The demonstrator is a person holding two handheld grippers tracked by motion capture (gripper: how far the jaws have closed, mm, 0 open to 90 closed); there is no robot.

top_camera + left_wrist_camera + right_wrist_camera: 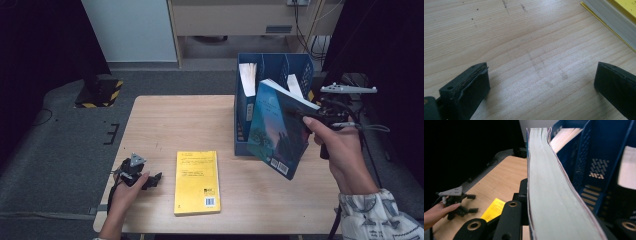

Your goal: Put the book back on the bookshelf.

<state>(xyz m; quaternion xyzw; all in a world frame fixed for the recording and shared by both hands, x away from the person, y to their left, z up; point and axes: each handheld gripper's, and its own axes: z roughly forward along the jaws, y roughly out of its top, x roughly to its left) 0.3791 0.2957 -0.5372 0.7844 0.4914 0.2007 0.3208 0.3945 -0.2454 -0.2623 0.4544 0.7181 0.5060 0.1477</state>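
Note:
My right gripper (300, 114) is shut on a blue-covered book (275, 131), held tilted in the air in front of the blue file rack (295, 62). In the right gripper view the book's page edge (546, 192) runs up between the jaws toward the blue file rack (599, 157). A yellow book (197, 182) lies flat on the wooden table (170, 125). My left gripper (156, 179) rests on the table to the left of the yellow book, open with nothing between its fingers. The left gripper view has bare wood between the jaws and the yellow book (614, 17) at the upper right.
The file rack holds other books or papers (247, 77) in its slots. A yellow-and-black striped block (102, 92) sits on the floor beyond the table's left corner. Cables (310, 30) hang at the back right. The left hand and its gripper (454, 202) lie at the table's near edge.

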